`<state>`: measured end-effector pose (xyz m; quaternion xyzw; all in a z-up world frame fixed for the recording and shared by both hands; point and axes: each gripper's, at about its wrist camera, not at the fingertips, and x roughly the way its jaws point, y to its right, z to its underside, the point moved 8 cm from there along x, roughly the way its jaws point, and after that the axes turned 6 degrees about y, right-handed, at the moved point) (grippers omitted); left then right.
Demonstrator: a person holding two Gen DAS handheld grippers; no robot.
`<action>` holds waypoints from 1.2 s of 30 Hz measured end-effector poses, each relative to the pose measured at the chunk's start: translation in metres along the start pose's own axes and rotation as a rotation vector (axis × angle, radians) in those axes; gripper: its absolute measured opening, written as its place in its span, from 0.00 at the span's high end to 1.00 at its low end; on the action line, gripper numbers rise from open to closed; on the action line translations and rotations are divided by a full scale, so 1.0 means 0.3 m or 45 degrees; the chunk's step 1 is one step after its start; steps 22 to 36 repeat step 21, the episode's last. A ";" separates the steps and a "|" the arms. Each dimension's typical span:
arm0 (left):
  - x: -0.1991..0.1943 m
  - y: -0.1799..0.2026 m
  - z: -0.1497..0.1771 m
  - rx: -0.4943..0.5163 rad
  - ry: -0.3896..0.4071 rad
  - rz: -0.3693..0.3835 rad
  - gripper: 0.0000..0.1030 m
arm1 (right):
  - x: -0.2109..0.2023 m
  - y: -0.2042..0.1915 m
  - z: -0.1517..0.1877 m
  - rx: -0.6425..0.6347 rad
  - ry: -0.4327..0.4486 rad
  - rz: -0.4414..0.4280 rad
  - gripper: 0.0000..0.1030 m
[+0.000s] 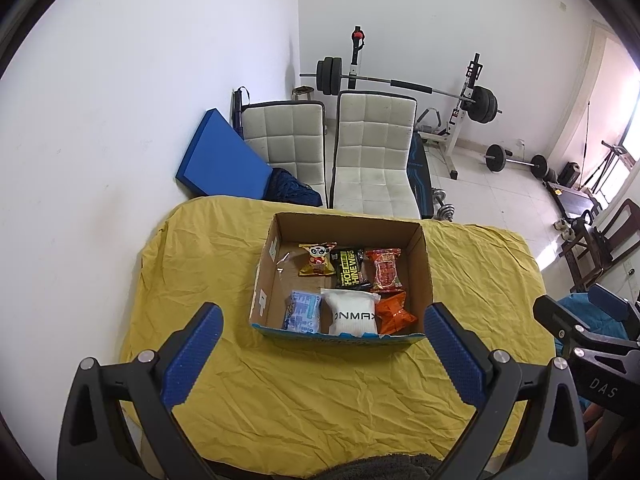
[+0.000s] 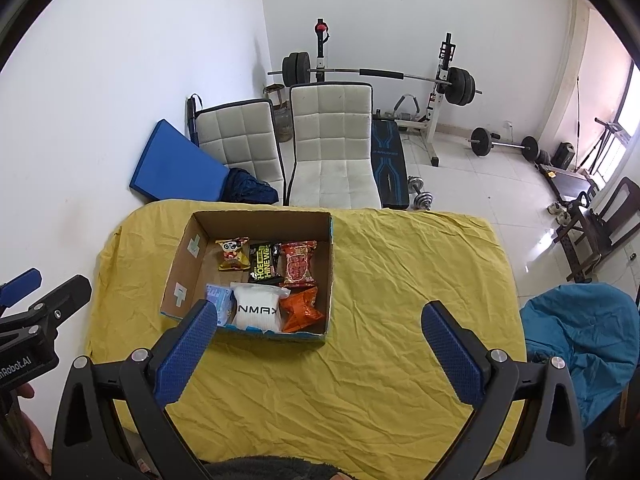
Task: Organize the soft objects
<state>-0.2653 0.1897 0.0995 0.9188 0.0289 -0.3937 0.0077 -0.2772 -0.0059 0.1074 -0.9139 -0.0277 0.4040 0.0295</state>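
Note:
An open cardboard box (image 1: 424,264) (image 2: 180,268) stands on the yellow cloth (image 1: 320,392) (image 2: 380,340). Inside lie several soft packets: a white pouch (image 1: 351,312) (image 2: 256,310), a blue packet (image 1: 302,310) (image 2: 220,298), an orange packet (image 1: 394,312) (image 2: 300,310), a red packet (image 1: 386,270) (image 2: 298,264), a black packet (image 1: 348,268) (image 2: 264,266) and a yellow snack bag (image 1: 318,260) (image 2: 233,254). My left gripper (image 1: 322,324) is open and empty, just in front of the box. My right gripper (image 2: 320,322) is open and empty, in front of the box's right half.
Two white chairs (image 1: 372,152) (image 2: 332,144) and a blue mat (image 1: 220,160) stand beyond the table's far edge. A barbell rack (image 1: 400,84) and weights stand behind. A blue beanbag (image 2: 580,340) lies at the right. The right gripper's body (image 1: 580,336) shows at the right of the left wrist view.

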 end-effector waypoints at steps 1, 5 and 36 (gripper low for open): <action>0.001 0.000 0.000 0.000 -0.003 0.002 0.00 | -0.001 -0.004 -0.002 -0.003 -0.001 -0.001 0.00; 0.002 -0.003 0.010 -0.002 -0.012 0.002 0.00 | -0.002 -0.018 -0.001 -0.013 -0.005 0.001 0.00; 0.007 0.004 0.021 -0.003 -0.017 0.018 0.00 | -0.004 0.006 0.004 0.021 0.004 0.032 0.00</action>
